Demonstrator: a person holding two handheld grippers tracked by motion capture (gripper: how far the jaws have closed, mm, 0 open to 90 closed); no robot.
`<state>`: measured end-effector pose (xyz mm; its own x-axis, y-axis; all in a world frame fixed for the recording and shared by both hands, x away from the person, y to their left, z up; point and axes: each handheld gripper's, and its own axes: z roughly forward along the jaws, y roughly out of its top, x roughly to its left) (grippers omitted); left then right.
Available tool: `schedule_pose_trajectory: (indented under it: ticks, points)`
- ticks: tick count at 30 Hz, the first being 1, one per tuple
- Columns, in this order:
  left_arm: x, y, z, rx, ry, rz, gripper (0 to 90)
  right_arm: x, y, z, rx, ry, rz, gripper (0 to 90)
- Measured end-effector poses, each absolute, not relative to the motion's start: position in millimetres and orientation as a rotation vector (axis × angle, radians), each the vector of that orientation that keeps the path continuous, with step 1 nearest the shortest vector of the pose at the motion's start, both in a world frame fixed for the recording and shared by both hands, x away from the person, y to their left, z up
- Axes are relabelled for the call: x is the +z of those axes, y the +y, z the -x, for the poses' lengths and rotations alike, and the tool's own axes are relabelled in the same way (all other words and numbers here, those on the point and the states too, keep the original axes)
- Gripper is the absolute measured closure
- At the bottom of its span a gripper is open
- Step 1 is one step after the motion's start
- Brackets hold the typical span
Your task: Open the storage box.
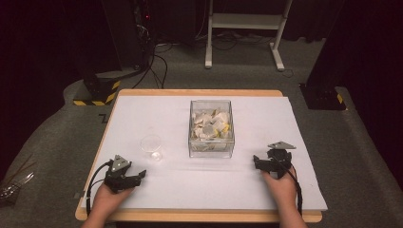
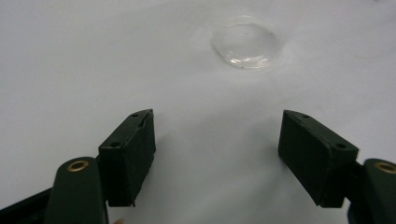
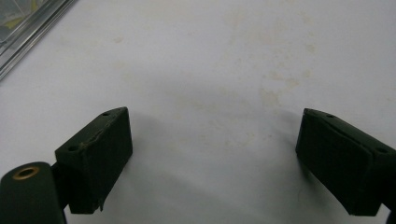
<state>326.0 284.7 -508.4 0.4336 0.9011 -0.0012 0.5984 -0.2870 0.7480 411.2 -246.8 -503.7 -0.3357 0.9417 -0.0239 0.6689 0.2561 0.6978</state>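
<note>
A clear plastic box (image 1: 211, 128) full of white and yellow packets stands at the middle of the white table cover (image 1: 266, 123). A small clear cup (image 1: 151, 146) stands left of it, and its base (image 2: 246, 43) lies ahead of the left jaws. My left gripper (image 1: 140, 175) rests near the front left edge, open, with bare cover between its jaws (image 2: 217, 135). My right gripper (image 1: 256, 161) rests at the front right, open over stained cover (image 3: 212, 135). A corner of the box (image 3: 28, 25) sits at that view's top left.
The wooden table edge (image 1: 199, 216) runs along the front. Beyond the table stand a white frame (image 1: 247, 28), dark equipment with cables (image 1: 142, 47) and a yellow-black striped base (image 1: 97, 92). Grey carpet surrounds the table.
</note>
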Motion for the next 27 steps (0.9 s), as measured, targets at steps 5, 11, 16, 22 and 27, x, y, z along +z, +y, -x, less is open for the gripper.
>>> schedule_pose_trajectory:
  ticks: [5,11,16,22,27]
  points:
    - [-508.6,284.8,-326.1,0.566,1.257,-2.0,27.5,-503.8,-246.7,-411.1,0.832,2.093,-1.46,10.3]
    - [-508.5,285.3,-326.1,0.562,1.253,-2.002,27.5,-503.7,-246.8,-411.2,0.831,2.094,-1.464,10.3]
    - [-508.5,285.3,-326.0,0.561,1.254,-2.001,27.5,-503.7,-246.8,-411.3,0.831,2.094,-1.46,10.3]
    - [-508.6,285.0,-325.9,0.566,1.255,-2.0,27.5,-503.3,-246.2,-411.2,0.825,2.093,-1.459,10.3]
    - [-508.6,284.9,-325.8,0.566,1.256,-2.0,27.5,-502.5,-247.3,-410.9,0.821,2.089,-1.458,10.1]
